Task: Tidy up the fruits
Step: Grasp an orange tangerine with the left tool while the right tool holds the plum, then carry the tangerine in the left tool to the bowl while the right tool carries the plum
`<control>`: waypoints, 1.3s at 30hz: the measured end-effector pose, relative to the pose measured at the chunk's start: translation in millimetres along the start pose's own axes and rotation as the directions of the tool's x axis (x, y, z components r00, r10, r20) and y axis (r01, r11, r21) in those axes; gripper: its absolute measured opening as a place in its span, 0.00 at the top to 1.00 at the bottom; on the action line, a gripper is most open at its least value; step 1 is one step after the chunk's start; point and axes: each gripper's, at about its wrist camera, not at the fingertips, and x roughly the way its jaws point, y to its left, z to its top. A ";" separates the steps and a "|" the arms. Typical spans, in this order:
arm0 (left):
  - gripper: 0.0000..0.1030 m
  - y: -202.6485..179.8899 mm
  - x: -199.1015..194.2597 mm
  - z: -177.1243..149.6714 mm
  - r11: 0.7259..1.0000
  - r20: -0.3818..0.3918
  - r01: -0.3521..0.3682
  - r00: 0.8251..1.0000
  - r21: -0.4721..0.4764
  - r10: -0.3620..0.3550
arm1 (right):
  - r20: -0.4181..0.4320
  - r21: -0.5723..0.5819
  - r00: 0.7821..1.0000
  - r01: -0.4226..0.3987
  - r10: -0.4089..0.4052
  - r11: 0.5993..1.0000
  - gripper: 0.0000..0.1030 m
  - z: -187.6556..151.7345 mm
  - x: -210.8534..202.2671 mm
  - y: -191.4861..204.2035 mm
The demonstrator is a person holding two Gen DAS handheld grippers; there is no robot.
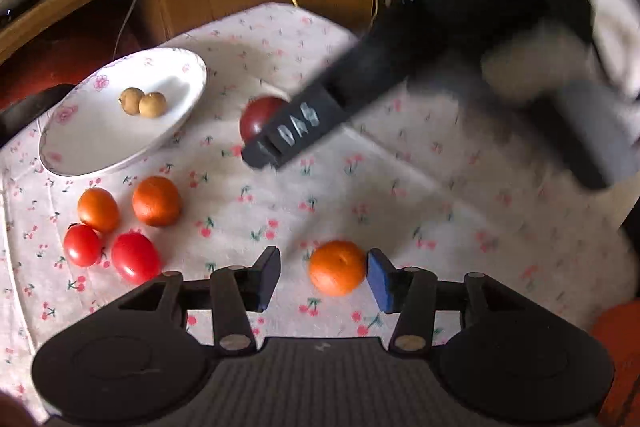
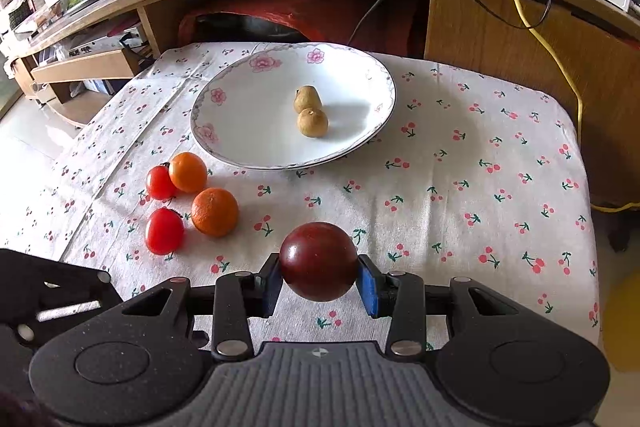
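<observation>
A dark red plum point(image 2: 318, 260) is clamped between the blue-padded fingers point(image 2: 371, 290) of the right gripper point(image 2: 320, 285) and is held just above the cherry-print cloth point(image 2: 460, 195) that covers the bench. The left gripper point(image 1: 322, 277) is spread wide around an orange point(image 1: 337, 267) lying on the cloth — only its right pad is seen touching the fruit, while the left pad stands clear of it. Beyond the plum, a white flowered plate point(image 2: 240, 131) is seen with two small brown fruits point(image 2: 312, 122) resting side by side in it. Near the plate's front edge, two more oranges point(image 2: 214, 211) and two red tomatoes point(image 2: 164, 230) are grouped closely together on the cloth.
</observation>
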 end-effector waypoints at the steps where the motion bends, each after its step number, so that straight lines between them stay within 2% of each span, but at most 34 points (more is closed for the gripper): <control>1: 0.47 -0.6 -2.4 -1.5 1.000 0.008 0.001 1.000 -0.005 -0.001 | 0.001 -0.003 1.000 0.000 0.000 1.000 0.67 0.2 -1.0 -0.1; 4: 0.50 3.3 -4.3 -1.4 0.999 0.002 0.015 1.000 -0.047 -0.015 | 0.000 -0.006 1.000 0.001 -0.001 1.000 0.67 0.3 -2.8 -0.3; 9: 0.62 1.7 -3.1 -1.7 0.998 0.000 0.019 1.000 -0.058 -0.019 | -0.011 -0.018 1.000 0.005 -0.005 1.000 0.67 -0.5 -3.0 1.4; 16: 0.63 3.0 0.1 2.4 0.997 0.001 0.011 1.000 -0.071 -0.011 | -0.033 -0.038 0.999 0.011 -0.012 0.999 0.67 -3.5 -0.2 3.9; 28: 0.63 38.4 -17.6 5.4 0.987 0.042 -0.082 0.995 -0.142 0.089 | -0.044 -0.065 0.999 0.016 -0.019 0.998 0.67 -5.7 1.4 6.6; 39: 0.63 38.2 -7.8 -7.2 0.986 -0.002 -0.097 0.995 -0.138 0.098 | -0.064 -0.110 0.998 0.019 -0.027 0.994 0.67 -8.7 4.8 14.0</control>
